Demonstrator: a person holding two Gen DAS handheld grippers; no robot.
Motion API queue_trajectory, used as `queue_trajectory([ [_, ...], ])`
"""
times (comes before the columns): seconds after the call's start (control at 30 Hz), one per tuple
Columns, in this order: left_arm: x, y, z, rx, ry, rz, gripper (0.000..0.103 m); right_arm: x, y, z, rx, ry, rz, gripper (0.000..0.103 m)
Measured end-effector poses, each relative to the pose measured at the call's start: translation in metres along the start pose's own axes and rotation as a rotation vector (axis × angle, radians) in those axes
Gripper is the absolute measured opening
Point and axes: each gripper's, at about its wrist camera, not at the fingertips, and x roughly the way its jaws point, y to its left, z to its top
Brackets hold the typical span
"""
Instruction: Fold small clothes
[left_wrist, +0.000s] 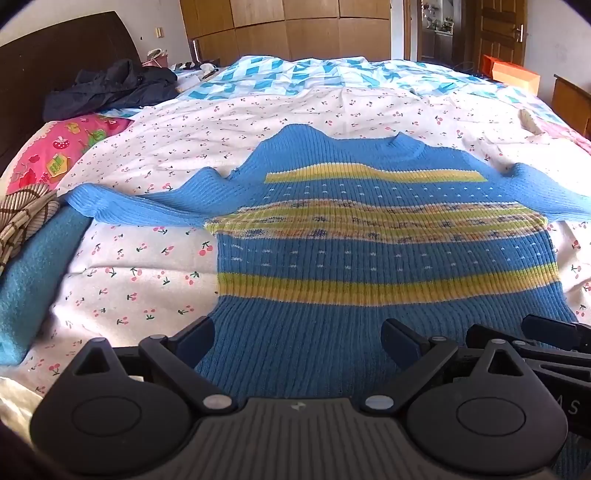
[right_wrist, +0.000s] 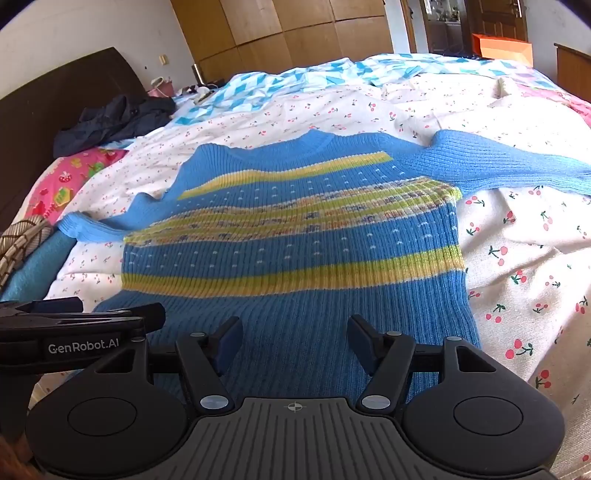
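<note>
A small blue ribbed sweater (left_wrist: 369, 254) with yellow and patterned stripes lies flat on the bed, collar away from me, both sleeves spread sideways. In the right wrist view the same sweater (right_wrist: 295, 240) fills the middle. My left gripper (left_wrist: 298, 338) hangs open above the sweater's lower hem, nothing between its fingers. My right gripper (right_wrist: 294, 338) is open too, over the hem a little to the right. The right gripper (left_wrist: 546, 332) shows at the left wrist view's right edge, and the left gripper (right_wrist: 85, 319) at the right wrist view's left edge.
A white cherry-print sheet (left_wrist: 155, 266) covers the bed. At the left lie a blue towel (left_wrist: 33, 280), a striped cloth (left_wrist: 22, 221), a pink pillow (left_wrist: 62, 147) and dark clothing (left_wrist: 110, 88). A blue-white checked quilt (left_wrist: 295, 74) lies beyond, with wooden wardrobes (left_wrist: 288, 29) behind.
</note>
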Motion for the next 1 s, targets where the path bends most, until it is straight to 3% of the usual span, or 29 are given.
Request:
queue_trajectory([
  [1.0,-0.0003,0.0013,-0.0011,0.002,0.004,0.010,0.101,0.0011,0.0006,-0.0013,-0.006,0.002,-0.005,0.064],
])
